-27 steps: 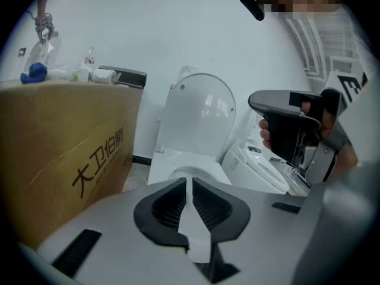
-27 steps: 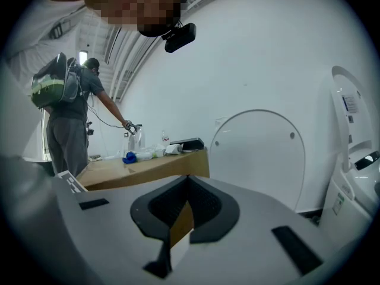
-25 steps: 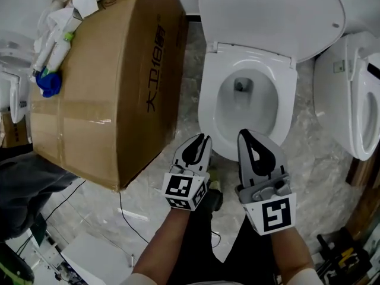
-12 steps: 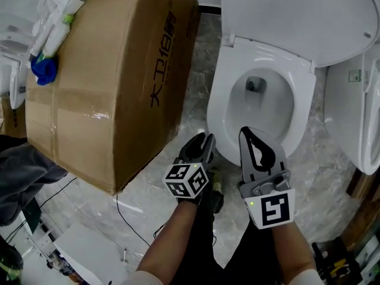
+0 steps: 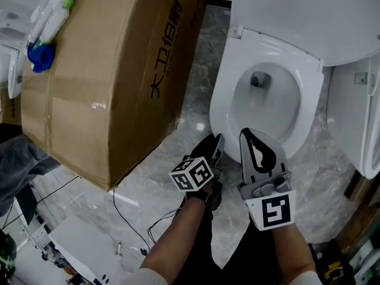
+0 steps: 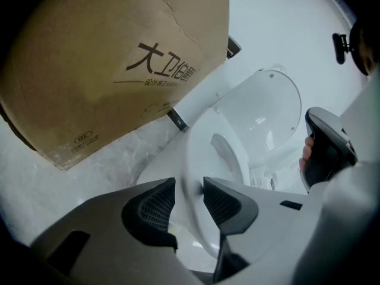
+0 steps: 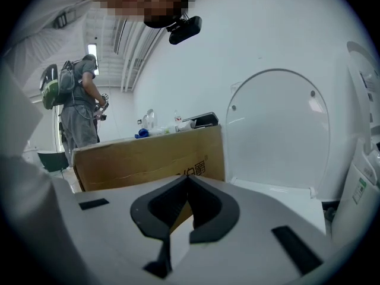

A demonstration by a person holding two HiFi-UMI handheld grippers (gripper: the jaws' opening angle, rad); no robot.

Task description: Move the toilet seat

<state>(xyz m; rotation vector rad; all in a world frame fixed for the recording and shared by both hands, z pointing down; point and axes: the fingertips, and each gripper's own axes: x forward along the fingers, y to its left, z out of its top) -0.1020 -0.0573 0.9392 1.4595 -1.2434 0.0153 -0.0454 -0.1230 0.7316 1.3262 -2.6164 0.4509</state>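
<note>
Glossy oval toilet seat (image 5: 222,100), probably plastic.

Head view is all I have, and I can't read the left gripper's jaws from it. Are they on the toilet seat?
Observer: The left gripper is opening. The toilet seat has its front rim between the pads, which do not look clamped on it.
Operator: And the right gripper?
Observer: The right gripper is shut on nothing and points toward the raised lid.
Operator: Anyone nearby?
Observer: A person with a backpack stands beyond the cardboard box.
</note>
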